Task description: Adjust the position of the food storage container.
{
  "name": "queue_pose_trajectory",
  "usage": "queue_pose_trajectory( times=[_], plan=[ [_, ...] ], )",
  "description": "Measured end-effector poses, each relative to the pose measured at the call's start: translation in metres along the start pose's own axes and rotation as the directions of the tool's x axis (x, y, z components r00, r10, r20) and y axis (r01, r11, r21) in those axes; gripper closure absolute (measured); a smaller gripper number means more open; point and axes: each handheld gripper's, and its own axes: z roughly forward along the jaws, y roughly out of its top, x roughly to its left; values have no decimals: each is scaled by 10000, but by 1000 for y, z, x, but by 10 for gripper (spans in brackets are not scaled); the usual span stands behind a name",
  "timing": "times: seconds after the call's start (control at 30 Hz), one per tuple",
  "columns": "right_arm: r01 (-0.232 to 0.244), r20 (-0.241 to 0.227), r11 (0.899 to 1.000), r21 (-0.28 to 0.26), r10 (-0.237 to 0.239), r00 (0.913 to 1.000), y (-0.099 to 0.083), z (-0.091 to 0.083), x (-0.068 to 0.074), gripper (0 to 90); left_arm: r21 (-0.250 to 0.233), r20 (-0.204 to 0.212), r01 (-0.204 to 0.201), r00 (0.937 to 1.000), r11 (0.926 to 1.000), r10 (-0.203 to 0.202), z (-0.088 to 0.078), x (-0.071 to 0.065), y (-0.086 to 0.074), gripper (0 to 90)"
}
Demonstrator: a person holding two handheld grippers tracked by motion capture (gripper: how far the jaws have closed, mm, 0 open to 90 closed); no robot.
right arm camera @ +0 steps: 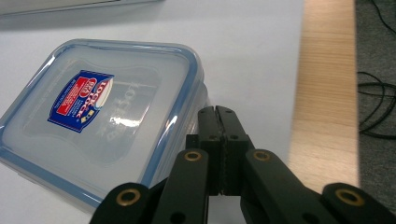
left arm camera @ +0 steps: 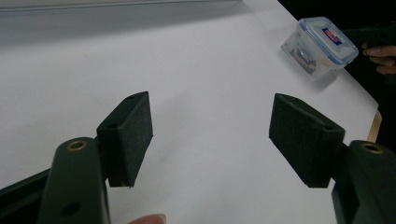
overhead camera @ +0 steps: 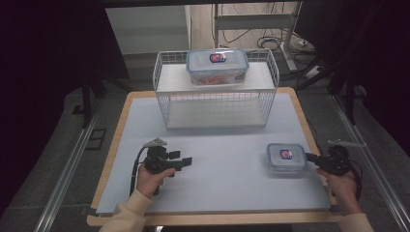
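The small container (overhead camera: 286, 159) sits on the near right part of the table (overhead camera: 217, 159), close to the right edge, its blue-rimmed lid on and latched as far as the frames let me judge.

At the left, the left gripper (overhead camera: 186, 162) hovers over bare mat, well apart from the box, its jaws standing moderately wide with nothing between them. From there it cannot steady anything, so whatever happens at the box it would be too distant to catch.

In the middle far part stands the wire shelf (overhead camera: 216, 89) with a large container (overhead camera: 217, 65) on its top level; neither is at risk now.

At the right, the right gripper (right arm camera: 217, 116) has its jaws pressed fully together, empty, with the tips just beside the box's right side. The likely trouble is a push with closed jaws: the light box could slide left or spin instead of moving straight, or a tip could ride up over the rim. A nudge the wrong way could also send it toward the wooden border (right arm camera: 327, 93) and off the table.
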Motion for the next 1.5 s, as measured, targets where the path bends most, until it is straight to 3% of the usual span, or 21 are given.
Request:
queue_pose_trajectory(
  times=[0.27, 0.67, 1.07, 1.3, 1.5],
  plan=[
    [524, -347, 9985, 126, -519, 9980, 8, 14, 23, 898, -57, -114, 60, 9999, 10000, -61, 0, 2, -1, 303],
    [912, -874, 9947, 471, -868, 9924, 8, 30, 53, 898, -7, -96, 94, 9999, 10000, -94, 0, 2, -1, 303],
    [1626, -1491, 9836, 778, -1498, 9774, 8, 47, 97, 899, -48, -122, 129, 9998, 9999, -130, -1, 4, -1, 303],
    [1732, -1721, 9816, 807, -1575, 9724, 7, 53, 116, 899, -60, -117, 127, 9998, 9999, -128, -2, 4, -1, 303],
    [1293, -2066, 9878, 867, -1091, 9723, 4, 57, 121, 899, -55, -137, 118, 9998, 9999, -119, -2, 5, -1, 303]
  ],
)
